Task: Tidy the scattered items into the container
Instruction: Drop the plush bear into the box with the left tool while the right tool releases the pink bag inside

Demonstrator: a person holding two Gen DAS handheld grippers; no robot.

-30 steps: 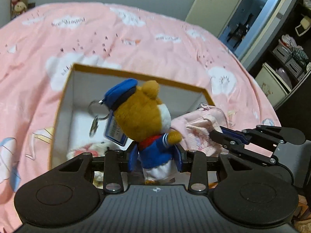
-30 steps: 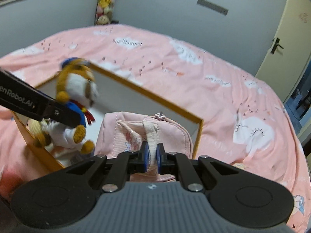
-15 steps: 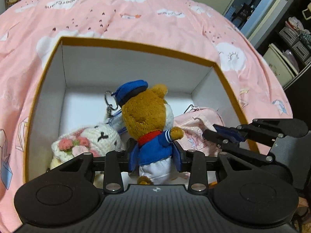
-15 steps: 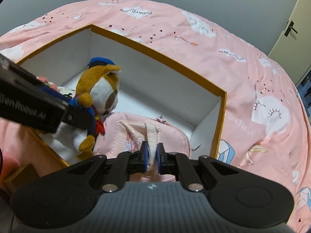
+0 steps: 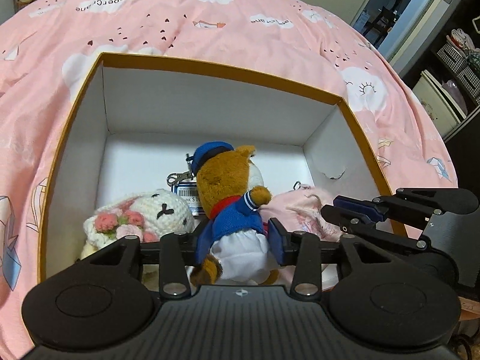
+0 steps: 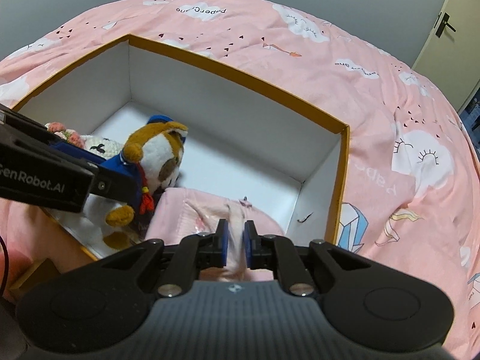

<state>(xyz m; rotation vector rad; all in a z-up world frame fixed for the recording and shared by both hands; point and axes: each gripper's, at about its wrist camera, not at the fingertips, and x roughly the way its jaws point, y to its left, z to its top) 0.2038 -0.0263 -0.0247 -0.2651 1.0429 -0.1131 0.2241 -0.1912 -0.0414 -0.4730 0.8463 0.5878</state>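
Sitting inside the orange-rimmed box (image 5: 222, 69), the sailor bear (image 5: 234, 204) is gripped at the body by the left claw (image 5: 238, 241). Beside it, the right claw (image 6: 236, 244) pinches the pink pouch (image 6: 204, 210) strap. A crocheted bunny (image 5: 144, 216) lies alongside; pink bedspread (image 5: 210, 15) surrounds.

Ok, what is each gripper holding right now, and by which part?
The left gripper clamps the sailor bear plush around its lower body. The right gripper pinches the pink pouch by its fabric strap, over the box.
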